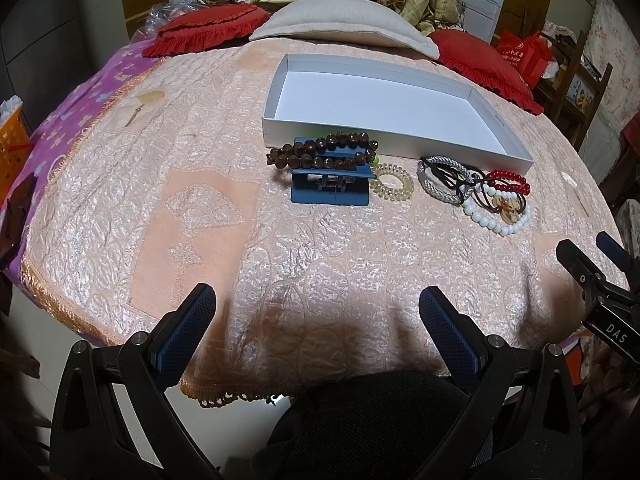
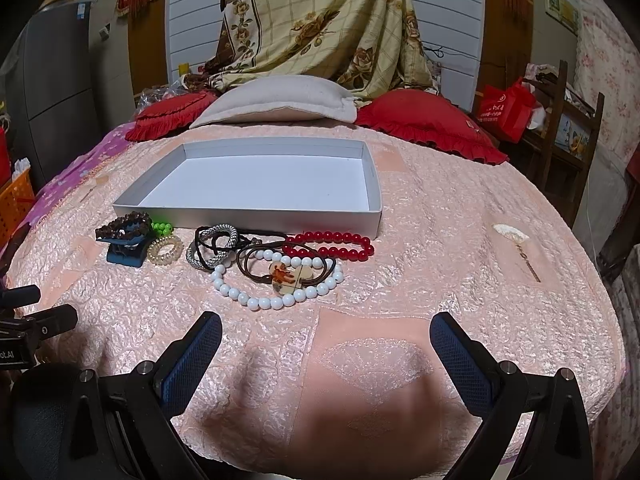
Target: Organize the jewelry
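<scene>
An empty white shallow box (image 1: 400,80) (image 2: 248,213) lies on a pink quilted bedspread. In front of it lies a row of jewelry: a brown bead bracelet (image 1: 324,151) (image 2: 124,226) on a blue stand (image 1: 330,188) (image 2: 126,254), a clear coil hair tie (image 1: 392,187) (image 2: 165,250), a silver rhinestone bangle (image 1: 442,178) (image 2: 212,248), a red bead bracelet (image 1: 510,182) (image 2: 332,245), a white bead bracelet (image 1: 500,218) (image 2: 276,284) and dark cords with a pendant (image 2: 286,274). My left gripper (image 1: 318,312) and right gripper (image 2: 326,340) are open and empty, near the bed's front edge.
Red frilled cushions (image 2: 432,124) and a beige pillow (image 2: 276,100) lie behind the box. A small comb-like piece (image 2: 516,246) lies at the right of the bedspread. An orange basket (image 1: 12,148) stands left of the bed. A wooden chair (image 2: 568,140) stands at the right.
</scene>
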Available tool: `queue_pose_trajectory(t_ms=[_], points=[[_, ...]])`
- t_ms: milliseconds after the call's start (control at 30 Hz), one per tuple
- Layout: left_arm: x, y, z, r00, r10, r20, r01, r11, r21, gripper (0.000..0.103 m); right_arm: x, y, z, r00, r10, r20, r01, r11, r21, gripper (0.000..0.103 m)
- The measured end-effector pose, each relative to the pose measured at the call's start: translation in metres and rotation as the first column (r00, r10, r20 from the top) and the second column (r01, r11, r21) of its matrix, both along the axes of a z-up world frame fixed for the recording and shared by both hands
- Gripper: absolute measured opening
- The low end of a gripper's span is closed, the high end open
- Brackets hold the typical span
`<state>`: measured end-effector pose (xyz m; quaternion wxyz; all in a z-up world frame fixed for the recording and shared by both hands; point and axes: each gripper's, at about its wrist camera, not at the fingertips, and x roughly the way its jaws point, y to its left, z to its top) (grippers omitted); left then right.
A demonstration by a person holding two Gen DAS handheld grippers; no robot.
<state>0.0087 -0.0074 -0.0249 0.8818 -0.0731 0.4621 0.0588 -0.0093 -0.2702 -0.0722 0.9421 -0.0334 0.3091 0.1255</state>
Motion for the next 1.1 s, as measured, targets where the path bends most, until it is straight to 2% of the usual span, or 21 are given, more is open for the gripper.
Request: queue_pose_trajectory(t_ms=[567,733,800,867,1000,1100], points=[[0.000,0.001,0.000,1.000,0.002,-0.001,-0.002,1.000,-0.024,0.102,0.002,0.008,0.003,1.000,-0.003,0.011,0.003,1.000,0.008,0.103],[-0.003,0.007,0.005,1.000,0.013,0.028,-0.010,0.997,-0.075,0.102,0.005,0.011,0.002,1.000,-0.022,-0.003,0.022,1.000,0.012,0.103],[0.005,0.012,0.005,1.000,-0.027,0.016,0.029,0.989,-0.144,0.102,0.004,0.012,0.003,1.000,-0.023,0.001,0.023,1.000,0.013,0.103],[0.011,0.020,0.009,0.999,-0.025,0.039,0.031,0.986,-0.165,0.102,0.005,0.011,0.004,1.000,-0.024,-0.006,0.024,0.999,0.026,0.103],[0.032,0.037,0.022,0.996,0.010,0.094,0.003,0.991,-0.136,0.101,0.006,0.008,0.007,1.000,-0.022,-0.007,0.022,0.999,0.049,0.103],[0.054,0.050,0.025,0.993,-0.009,0.116,0.025,0.991,-0.134,0.092,0.009,0.005,0.009,0.999,-0.033,-0.014,0.034,0.997,0.068,0.103]])
